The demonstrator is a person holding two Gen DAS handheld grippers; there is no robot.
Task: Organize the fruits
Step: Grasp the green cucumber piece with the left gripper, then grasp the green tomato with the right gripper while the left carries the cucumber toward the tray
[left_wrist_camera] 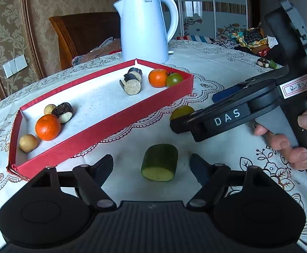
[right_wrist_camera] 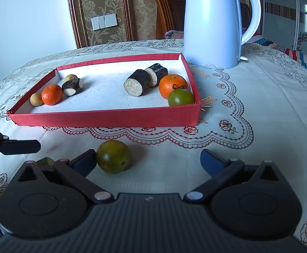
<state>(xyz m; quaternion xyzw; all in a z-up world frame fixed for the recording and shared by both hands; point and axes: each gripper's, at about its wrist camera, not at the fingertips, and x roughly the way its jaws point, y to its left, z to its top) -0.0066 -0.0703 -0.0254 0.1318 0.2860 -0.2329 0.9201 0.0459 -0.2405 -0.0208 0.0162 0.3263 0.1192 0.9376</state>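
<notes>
Two pieces sit outside the red tray (right_wrist_camera: 102,119), both on the bench (right_wrist_camera: 258,97) in front of its near wall: a cucumber chunk (left_wrist_camera: 159,162) and a green tomato (right_wrist_camera: 113,156). The cucumber chunk lies centred between the left gripper (left_wrist_camera: 151,164) jaws, which are wide open, neither pad touching it; gaps show on both sides. Its cut face points toward the left camera, so the long axis runs roughly along the gripper's pointing line and the jaws would close across the curved skin, which looks like the right orientation. The green tomato is off-centre in the right gripper (right_wrist_camera: 148,161): it sits right against the left-hand pad in the right wrist view, contact too close to call, with a big gap to the other pad. Those jaws are open too, holding nothing. From the left wrist view the right gripper's tip covers part of that tomato, and the two grippers sit close together, so I'd judge collision the main risk if both close and lift at once. Left is better lined up for its piece; the right probably needs a small sideways shift to centre first. The tray already holds two oranges, a second green tomato, several dark-skinned cut pieces and two small tan round fruits. A white kettle (right_wrist_camera: 214,25) stands behind the tray, clear of the path.
</notes>
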